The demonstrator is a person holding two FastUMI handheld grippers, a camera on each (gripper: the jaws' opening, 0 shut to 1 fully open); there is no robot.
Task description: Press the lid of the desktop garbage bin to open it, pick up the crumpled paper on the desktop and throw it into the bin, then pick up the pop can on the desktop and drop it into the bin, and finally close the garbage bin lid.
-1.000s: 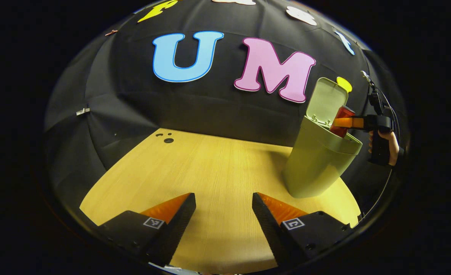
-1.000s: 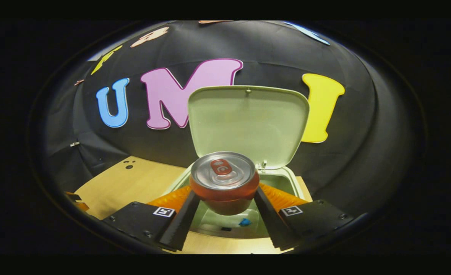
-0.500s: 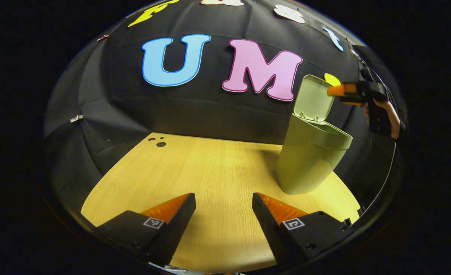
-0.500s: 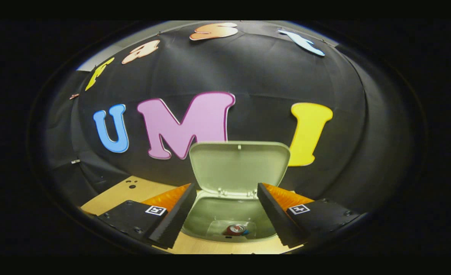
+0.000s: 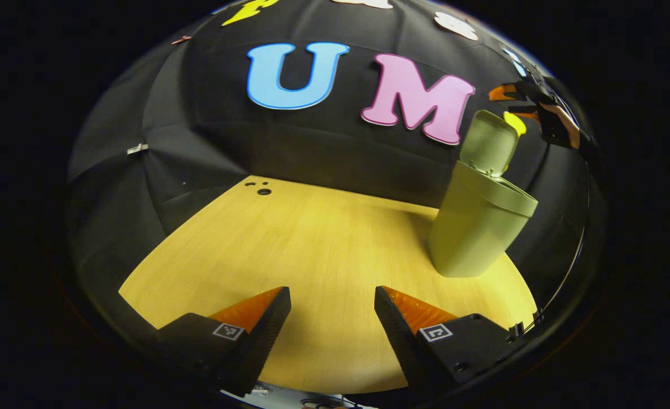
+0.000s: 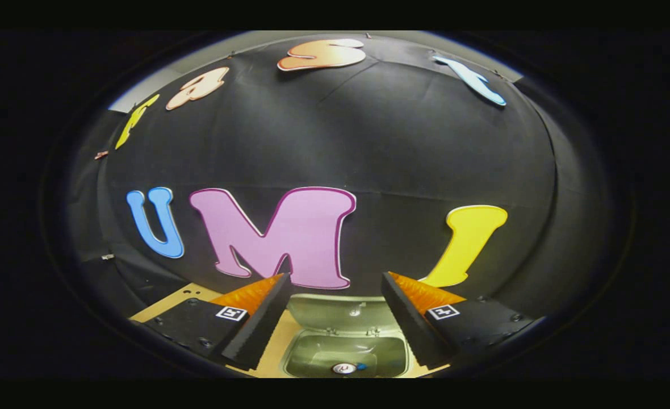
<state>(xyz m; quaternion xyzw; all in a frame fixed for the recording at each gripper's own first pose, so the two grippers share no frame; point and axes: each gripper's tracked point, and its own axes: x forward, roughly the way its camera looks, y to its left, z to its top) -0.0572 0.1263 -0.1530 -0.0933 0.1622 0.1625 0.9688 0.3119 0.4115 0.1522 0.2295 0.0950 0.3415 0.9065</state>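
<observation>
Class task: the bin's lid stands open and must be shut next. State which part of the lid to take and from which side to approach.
Meet the lid at its free top edge, from above. It is hinged at the rear of the bin, so pushing there swings it shut. The right gripper, open, is above it.

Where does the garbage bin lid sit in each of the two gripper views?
Left gripper view: the lid stands raised at upper right, atop the green bin.
Right gripper view: the lid lies at bottom centre, just above the bin's opening.
Shared landmark: the wooden desktop.
</observation>
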